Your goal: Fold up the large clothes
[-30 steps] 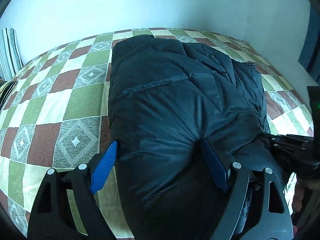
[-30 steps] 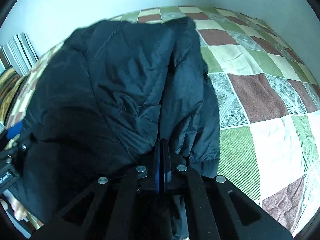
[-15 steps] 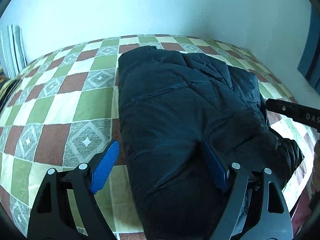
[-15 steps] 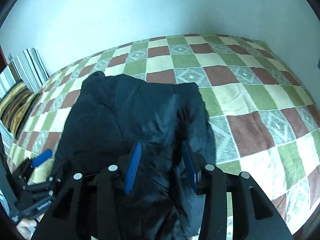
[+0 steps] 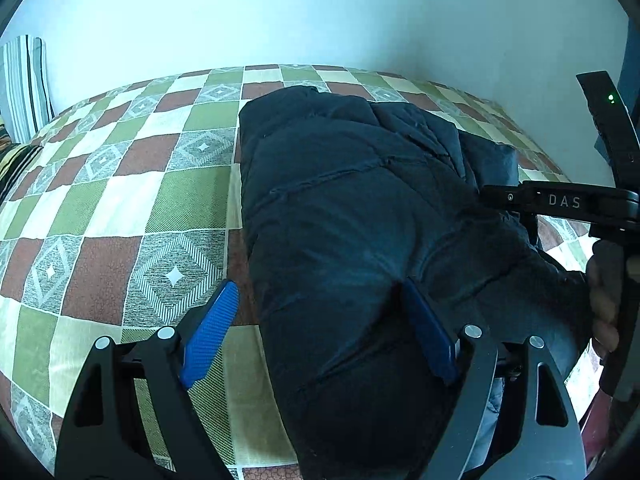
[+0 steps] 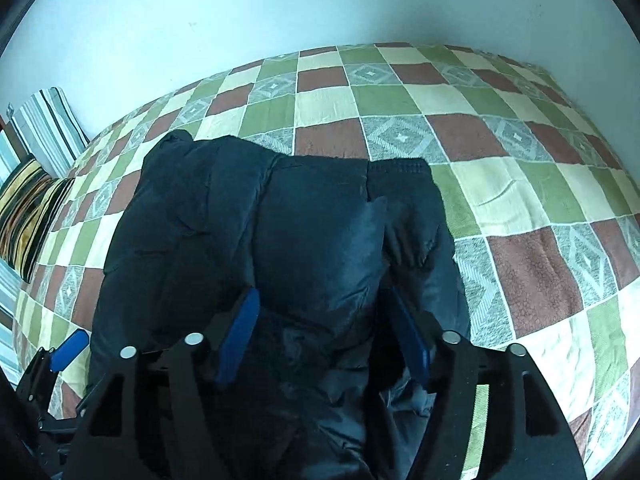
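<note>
My right gripper has just been opening; its blue ribbed pads now stand apart with a fold of the dark navy quilted puffer jacket bulging between them, and I cannot see them pressing on it. My left gripper is spread wide: its right pad sits against the jacket's near edge, while its left pad hangs free just beside the jacket, over the bedspread. The jacket lies folded into a thick bundle on the bed's checked green, cream and brown bedspread, its near end toward me. Left of the jacket, well apart, striped pillows lean by the pale wall behind the bed.
</note>
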`<state>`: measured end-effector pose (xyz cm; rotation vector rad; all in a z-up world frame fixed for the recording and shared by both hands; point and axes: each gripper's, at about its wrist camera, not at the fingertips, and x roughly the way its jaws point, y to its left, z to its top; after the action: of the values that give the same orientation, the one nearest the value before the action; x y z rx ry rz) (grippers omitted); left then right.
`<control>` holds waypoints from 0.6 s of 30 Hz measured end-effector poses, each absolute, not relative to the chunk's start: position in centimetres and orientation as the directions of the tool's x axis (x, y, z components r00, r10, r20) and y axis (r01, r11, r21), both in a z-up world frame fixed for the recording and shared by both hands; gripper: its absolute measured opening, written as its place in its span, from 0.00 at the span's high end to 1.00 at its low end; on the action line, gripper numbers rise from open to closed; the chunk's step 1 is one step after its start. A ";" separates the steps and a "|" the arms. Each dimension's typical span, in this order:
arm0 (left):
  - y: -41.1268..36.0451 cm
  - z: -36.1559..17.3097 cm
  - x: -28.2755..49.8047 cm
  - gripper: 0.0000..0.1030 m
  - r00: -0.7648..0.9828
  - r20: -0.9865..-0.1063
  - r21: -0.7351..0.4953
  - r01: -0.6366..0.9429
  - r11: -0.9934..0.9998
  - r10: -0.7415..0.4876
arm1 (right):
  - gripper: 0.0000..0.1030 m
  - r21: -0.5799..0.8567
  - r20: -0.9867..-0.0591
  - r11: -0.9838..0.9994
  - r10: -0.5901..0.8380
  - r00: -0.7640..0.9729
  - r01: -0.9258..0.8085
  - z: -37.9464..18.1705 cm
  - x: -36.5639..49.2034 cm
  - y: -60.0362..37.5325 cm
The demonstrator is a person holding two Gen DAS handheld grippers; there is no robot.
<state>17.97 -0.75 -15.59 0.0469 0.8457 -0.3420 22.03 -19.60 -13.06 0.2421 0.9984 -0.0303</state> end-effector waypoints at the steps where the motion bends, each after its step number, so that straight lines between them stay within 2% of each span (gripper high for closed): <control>1: -0.7 -15.6 18.0 0.18 0.610 -0.741 -0.099 0.315 0.944 -0.282 | 0.33 0.189 -0.834 0.971 0.082 0.546 0.143 -13.0 22.1 -19.8; 2: -0.7 -15.5 18.0 0.18 0.607 -0.742 -0.107 0.315 0.943 -0.286 | 0.33 0.198 -0.834 0.969 0.088 0.544 0.146 -13.2 22.2 -20.0; 3: -0.5 -15.3 18.0 0.19 0.607 -0.740 -0.113 0.312 0.943 -0.289 | 0.41 0.216 -0.835 0.966 0.106 0.539 0.145 -13.4 22.2 -20.1; 4: -0.4 -15.1 18.0 0.19 0.612 -0.737 -0.113 0.306 0.945 -0.286 | 0.50 0.234 -0.834 0.963 0.129 0.537 0.133 -13.5 22.2 -20.0; 6: 0.4 -14.3 18.0 0.19 0.641 -0.718 -0.108 0.282 0.953 -0.271 | 0.79 0.231 -0.840 0.966 0.139 0.524 0.115 -13.8 22.2 -19.4; 8: 1.0 -13.9 18.2 0.19 0.660 -0.707 -0.102 0.259 0.960 -0.253 | 0.91 0.221 -0.842 0.972 0.147 0.520 0.084 -13.8 22.0 -18.6; 11: 1.6 -14.1 19.3 0.19 0.649 -0.722 -0.105 0.238 0.966 -0.239 | 0.94 0.192 -0.835 0.979 0.124 0.536 0.073 -13.5 21.6 -18.0; 18: 0.9 -14.1 21.5 0.19 0.646 -0.727 -0.091 0.248 0.964 -0.234 | 0.95 0.200 -0.826 0.976 0.120 0.550 0.089 -13.2 21.0 -18.5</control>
<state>21.47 0.86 -14.11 0.0177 0.8241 -0.2746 21.04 -18.49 -13.24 0.2292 0.9903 0.0185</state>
